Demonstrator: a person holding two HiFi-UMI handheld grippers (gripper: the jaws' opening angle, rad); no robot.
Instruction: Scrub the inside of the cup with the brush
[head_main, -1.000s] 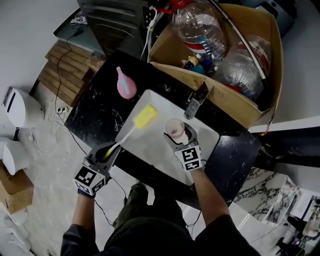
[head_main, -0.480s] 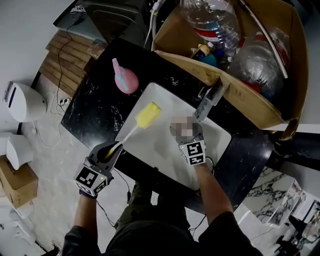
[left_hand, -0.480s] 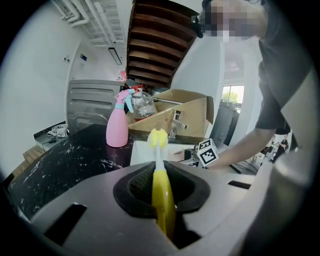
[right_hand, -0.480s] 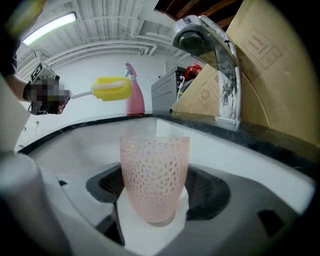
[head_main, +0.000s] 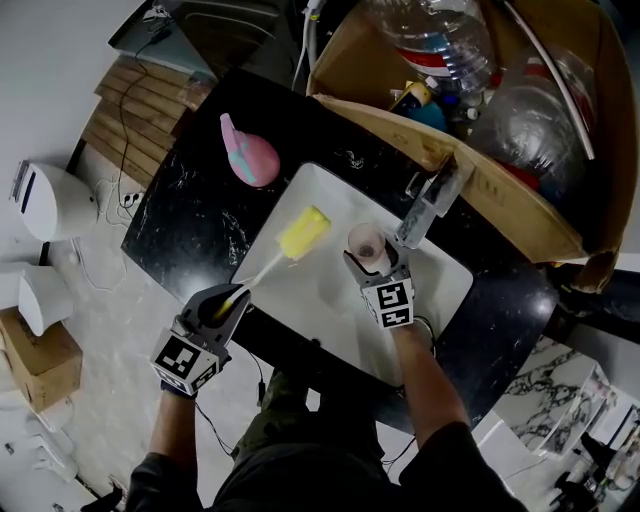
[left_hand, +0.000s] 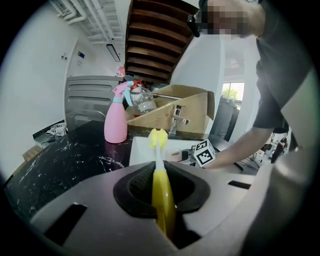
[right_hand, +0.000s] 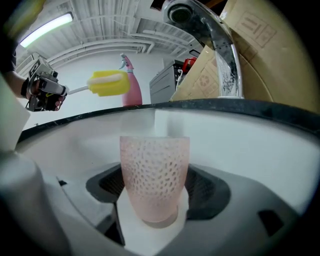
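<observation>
**Spotter:** What does the head view give you?

**Me:** My left tongs (head_main: 226, 303) are clamped on the yellow handle of the brush (head_main: 268, 258), and its sponge head reaches out over the white sink (head_main: 330, 310). My right tongs (head_main: 368, 266) pinch the pink cup (head_main: 365, 241) over the basin, just beside the faucet (head_main: 430, 212). Sponge and cup are near each other but apart.

**Spotter:** And the left gripper view?

**Me:** The handle runs straight out between the jaws, gripped near its end. I judge the far head will wobble, so I'd go in slowly. The cup shows beyond the sponge, a little to its right.

**Spotter:** Right gripper view?

**Me:** The jaws squeeze the cup's narrow base with the mouth up, and the brush sits off to the upper left. I'd tilt the mouth toward the brush and line the sponge up with the cup's axis. Then I'd push to the bottom and twist, gripping hard enough that the cup can't slip out.
</observation>
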